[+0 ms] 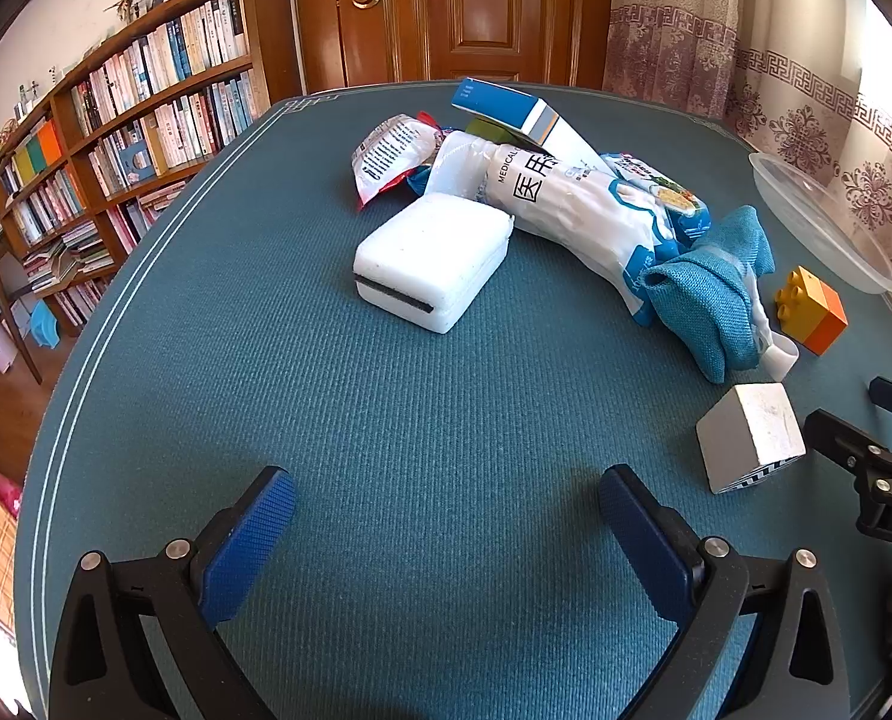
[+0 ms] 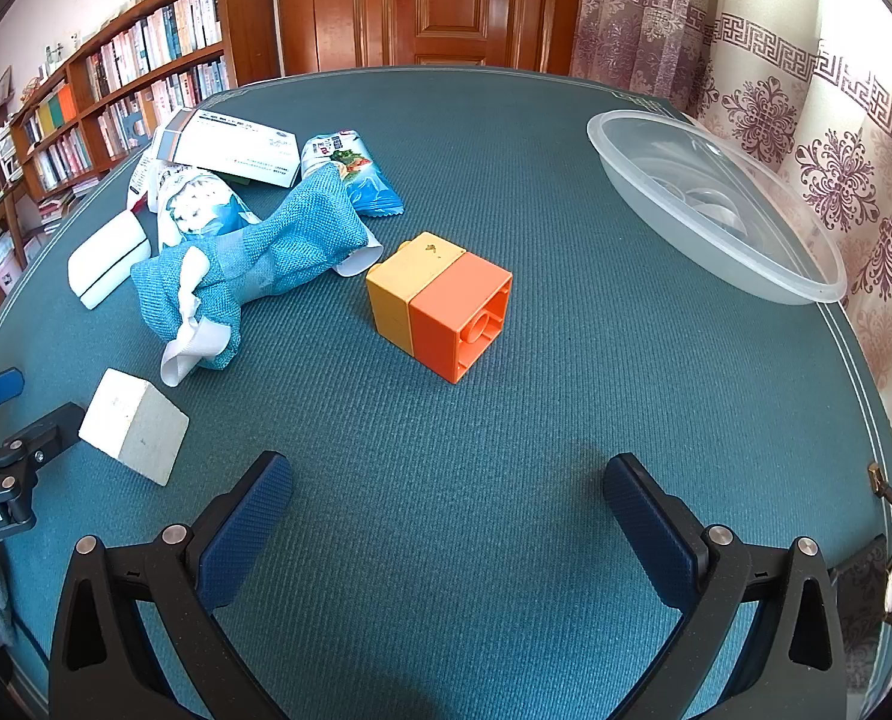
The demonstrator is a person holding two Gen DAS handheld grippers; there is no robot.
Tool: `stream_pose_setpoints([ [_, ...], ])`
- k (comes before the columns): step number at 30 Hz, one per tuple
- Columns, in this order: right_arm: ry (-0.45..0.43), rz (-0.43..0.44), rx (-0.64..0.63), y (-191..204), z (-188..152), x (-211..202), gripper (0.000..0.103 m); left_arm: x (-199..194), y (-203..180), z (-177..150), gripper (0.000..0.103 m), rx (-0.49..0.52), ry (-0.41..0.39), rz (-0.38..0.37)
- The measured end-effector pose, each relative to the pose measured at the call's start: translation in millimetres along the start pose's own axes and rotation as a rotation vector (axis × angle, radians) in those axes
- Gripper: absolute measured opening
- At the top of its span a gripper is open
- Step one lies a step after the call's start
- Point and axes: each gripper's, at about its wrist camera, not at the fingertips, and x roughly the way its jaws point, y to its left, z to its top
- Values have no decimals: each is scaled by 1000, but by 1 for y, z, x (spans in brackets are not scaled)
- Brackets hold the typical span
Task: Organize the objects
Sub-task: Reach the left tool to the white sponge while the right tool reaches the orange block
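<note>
Nearest the lens, the left gripper (image 1: 446,504) was seen spread wide over bare green tablecloth (image 1: 386,408), with nothing caught between its blue pads (image 1: 248,546). And the right gripper (image 2: 446,498) was found just as wide, nothing held, angled down at the same cloth.

Just beyond the right gripper, the orange-and-yellow toy brick (image 2: 440,306) was seen lying on its side, well apart from the rest, its hollow underside turned toward the near right. To the near left of it, a white block (image 2: 134,435) was spotted, close beside the tip of the left gripper.

Farther left, the pile was laid out: a blue knitted cloth (image 2: 290,246) was draped across the near side, touching a white plastic packet (image 1: 578,210) printed with dark characters. A blue-and-white carton (image 1: 518,111) was propped on top of the pile at the far end, tilted. A red-edged snack bag (image 1: 389,150) was seen on the far left of the heap, and a white sponge (image 1: 434,258) with a dark stripe was set against the packet on the near left.

Over at the far right, a clear plastic bowl (image 2: 716,204) was seen by the table's edge, near the curtain (image 2: 836,138). A bookshelf (image 1: 128,120) and a wooden door (image 1: 458,6) were made out behind.
</note>
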Motion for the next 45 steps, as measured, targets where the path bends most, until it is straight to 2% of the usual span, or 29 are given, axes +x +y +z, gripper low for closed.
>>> stream_pose_setpoints([
  [7, 0, 0, 0, 0, 0, 0, 103, 1, 1, 6, 103, 28, 23, -16],
  [13, 0, 2, 2, -2, 1, -1, 103, 8, 3, 24, 103, 42, 73, -18],
  [16, 0, 3, 2, -2, 1, -1, 103, 6, 6, 35, 103, 32, 44, -12],
  [20, 0, 3, 3, -2, 1, -1, 103, 7, 5, 54, 103, 66, -6, 16],
  [29, -1, 3, 4, -2, 0, 0, 103, 33, 5, 72, 101, 88, -16, 32],
  [32, -1, 4, 4, -2, 0, 0, 103, 42, 6, 74, 92, 78, 9, 14],
  [35, 2, 7, 3, -2, 1, 0, 103, 42, 8, 76, 83, 55, -1, -35],
  [40, 10, 44, 27, 1, 3, 5, 102, 37, 8, 73, 65, 60, -44, -56],
  [45, -11, 114, 108, -11, 29, 5, 91, 35, 16, 73, 61, 28, -58, -78],
])
